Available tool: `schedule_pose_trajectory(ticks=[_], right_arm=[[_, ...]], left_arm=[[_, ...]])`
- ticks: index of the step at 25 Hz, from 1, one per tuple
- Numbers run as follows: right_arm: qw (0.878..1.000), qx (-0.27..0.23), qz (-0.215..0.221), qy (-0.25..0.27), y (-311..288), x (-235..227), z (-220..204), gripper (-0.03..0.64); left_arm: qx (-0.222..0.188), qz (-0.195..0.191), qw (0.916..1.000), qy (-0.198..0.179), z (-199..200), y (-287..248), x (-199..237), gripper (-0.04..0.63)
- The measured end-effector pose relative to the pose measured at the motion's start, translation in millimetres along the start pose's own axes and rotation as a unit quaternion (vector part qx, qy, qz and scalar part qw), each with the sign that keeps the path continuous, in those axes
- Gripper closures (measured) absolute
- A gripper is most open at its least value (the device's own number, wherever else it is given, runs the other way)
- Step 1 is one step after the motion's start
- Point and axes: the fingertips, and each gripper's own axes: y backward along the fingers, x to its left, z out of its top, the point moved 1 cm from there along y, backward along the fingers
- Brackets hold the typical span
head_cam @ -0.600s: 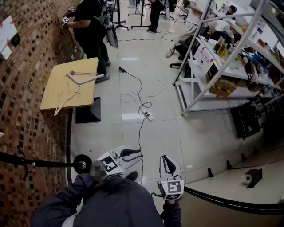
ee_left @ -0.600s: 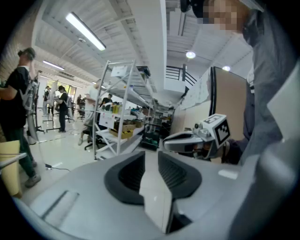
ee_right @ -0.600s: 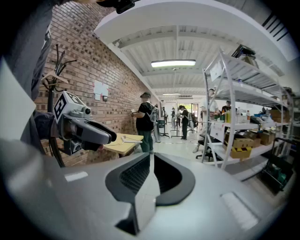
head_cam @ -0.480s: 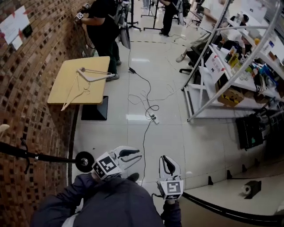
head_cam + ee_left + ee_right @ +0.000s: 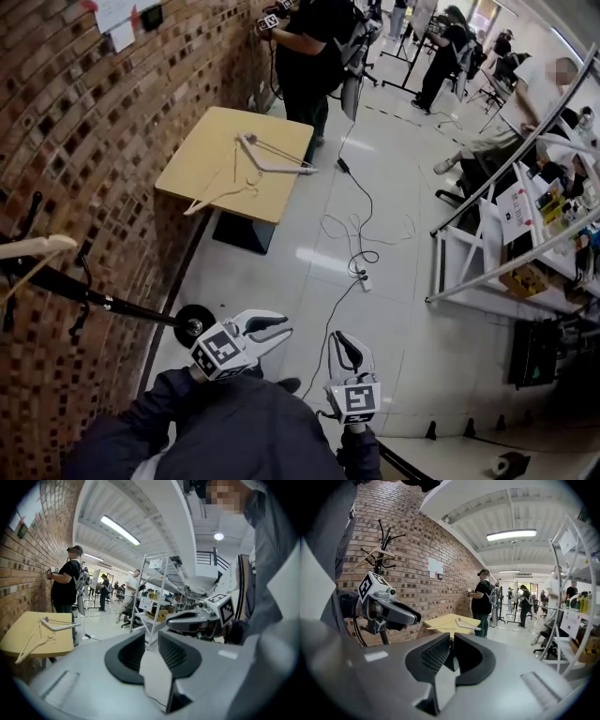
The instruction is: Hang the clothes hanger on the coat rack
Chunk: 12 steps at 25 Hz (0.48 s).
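Two hangers lie on a yellow table by the brick wall: a white one and a pale wooden one. The black coat rack stands at my left, its round base on the floor, and a wooden hanger hangs on it. My left gripper and right gripper are held low in front of me, far from the table. Both are shut with nothing in them. In the right gripper view the rack rises at the left and the table lies ahead.
A person in black stands at the wall beyond the table. A cable with a power strip runs across the tiled floor. White metal shelving with goods stands at the right. More people are at the back.
The head view has swung left: the table and hangers now sit nearer the middle, and more of the coat rack and its hanger shows. Both grippers stay shut in about the same place.
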Motion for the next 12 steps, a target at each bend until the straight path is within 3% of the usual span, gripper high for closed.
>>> schedule_pose_trajectory(ticks=[9, 12], right_arm=[[0.998, 0.001, 0.053, 0.045, -76.9, 46.8, 36.3, 0.584], [0.996, 0.007, 0.064, 0.060, -96.1, 54.3, 40.8, 0.584]], left_arm=[[-0.032, 0.037, 0.9988, 0.006, 2.7, 52.0, 66.6, 0.512], [-0.049, 0.058, 0.9968, 0.025, 10.5, 67.6, 81.5, 0.512]])
